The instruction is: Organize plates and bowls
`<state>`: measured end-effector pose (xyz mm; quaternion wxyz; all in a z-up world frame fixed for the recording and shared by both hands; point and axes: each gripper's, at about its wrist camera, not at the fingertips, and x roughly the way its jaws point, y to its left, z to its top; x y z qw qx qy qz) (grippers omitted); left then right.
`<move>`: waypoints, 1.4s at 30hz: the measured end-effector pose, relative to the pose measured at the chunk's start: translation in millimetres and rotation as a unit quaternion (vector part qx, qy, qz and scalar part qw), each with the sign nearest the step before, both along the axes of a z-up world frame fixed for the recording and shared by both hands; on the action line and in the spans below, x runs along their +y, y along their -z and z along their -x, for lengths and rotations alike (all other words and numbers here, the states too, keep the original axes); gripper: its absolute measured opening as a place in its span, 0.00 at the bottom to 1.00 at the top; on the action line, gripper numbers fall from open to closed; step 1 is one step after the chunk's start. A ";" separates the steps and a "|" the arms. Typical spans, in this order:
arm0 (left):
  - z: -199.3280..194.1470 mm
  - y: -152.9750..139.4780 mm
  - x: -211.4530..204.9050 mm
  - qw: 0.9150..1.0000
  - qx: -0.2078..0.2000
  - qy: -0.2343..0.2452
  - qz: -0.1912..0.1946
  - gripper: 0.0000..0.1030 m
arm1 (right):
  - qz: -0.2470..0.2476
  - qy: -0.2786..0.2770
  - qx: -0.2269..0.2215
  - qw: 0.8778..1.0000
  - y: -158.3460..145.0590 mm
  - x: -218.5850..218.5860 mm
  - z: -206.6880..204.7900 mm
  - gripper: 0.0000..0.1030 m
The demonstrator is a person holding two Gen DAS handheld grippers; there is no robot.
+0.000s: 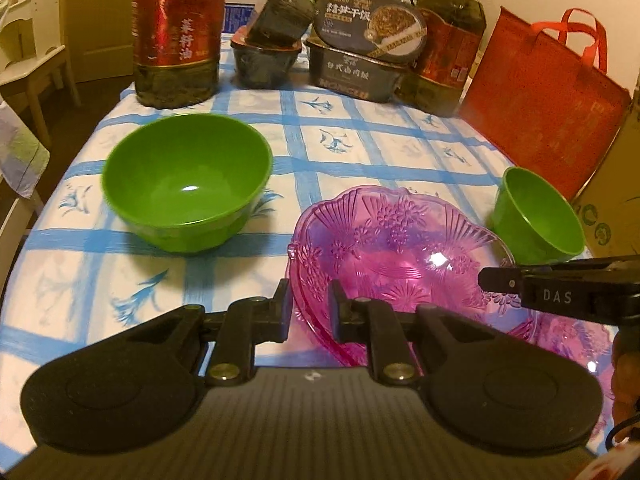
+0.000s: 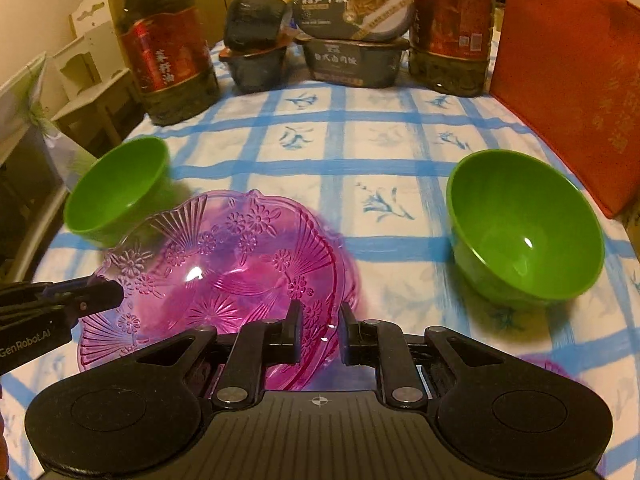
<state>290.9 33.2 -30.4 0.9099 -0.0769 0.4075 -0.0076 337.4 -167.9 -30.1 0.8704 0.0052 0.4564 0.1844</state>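
A clear pink glass plate (image 1: 400,248) with a flower pattern is held by both grippers over the checked tablecloth (image 1: 360,140). My left gripper (image 1: 312,314) is shut on its near-left rim. My right gripper (image 2: 322,334) is shut on its near-right rim, and its tip also shows from the side (image 1: 492,280). In the right wrist view the left gripper (image 2: 108,298) comes in from the left onto the pink plate (image 2: 224,264). One green bowl (image 1: 188,184) stands upright on the left and another green bowl (image 2: 524,224) on the right. Part of a second pink plate (image 1: 568,340) lies lower right.
Two large oil bottles (image 1: 176,32) (image 1: 444,48), stacked dark food boxes (image 1: 360,52) and a smaller dark container (image 1: 268,56) line the table's far edge. A red tote bag (image 1: 548,96) stands at the right edge. A white chair (image 1: 36,52) is beyond the left edge.
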 end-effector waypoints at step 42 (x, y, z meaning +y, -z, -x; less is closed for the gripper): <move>116.4 -50.6 -54.5 0.998 -0.019 0.009 0.056 0.56 | -0.048 0.101 -0.014 0.994 -47.2 -101.1 150.9 0.58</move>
